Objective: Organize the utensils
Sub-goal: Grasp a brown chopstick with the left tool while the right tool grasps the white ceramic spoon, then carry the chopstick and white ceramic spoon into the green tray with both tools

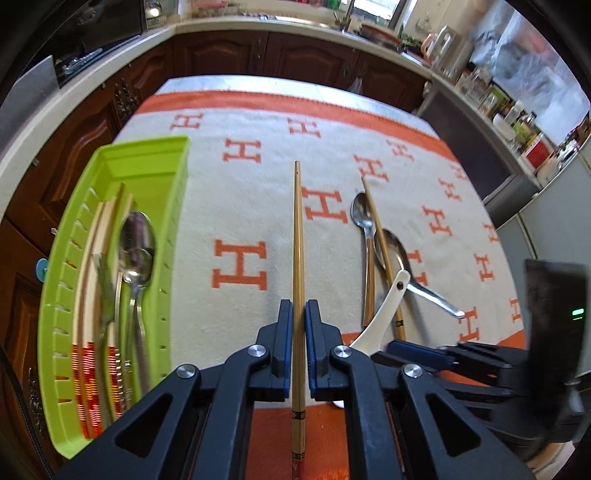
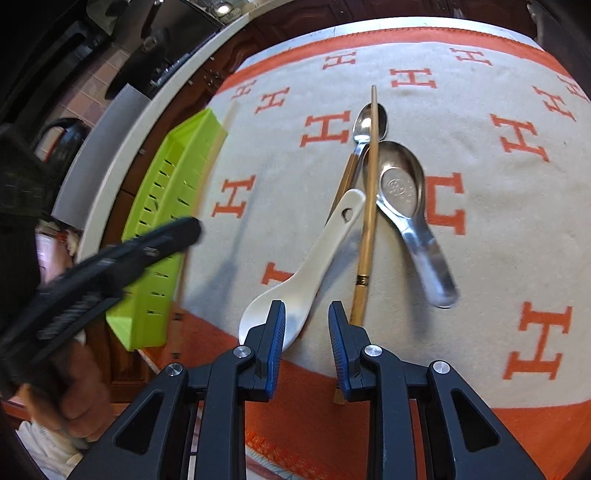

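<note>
My left gripper (image 1: 298, 310) is shut on a bamboo chopstick (image 1: 298, 229) that points away over the cloth, lifted clear of it. To its left a green tray (image 1: 147, 142) holds chopsticks, two metal spoons (image 1: 136, 236) and a fork. A white ceramic spoon (image 2: 314, 258), a loose chopstick (image 2: 365, 240), a large metal spoon (image 2: 400, 184) and a small wooden-handled spoon (image 2: 364, 125) lie bunched together. My right gripper (image 2: 306, 314) hovers open over the white spoon's bowl, with nothing between its pads. In the left wrist view it is the right gripper (image 1: 402, 350) that sits low beside that pile.
A cream cloth with orange H letters (image 2: 480, 240) covers the table. Dark wood cabinets and a pale counter (image 1: 258, 26) ring the far side, with bottles and jars at the right. A person's hand (image 2: 74, 387) carries the blurred left gripper (image 2: 147, 247) by the tray (image 2: 177, 177).
</note>
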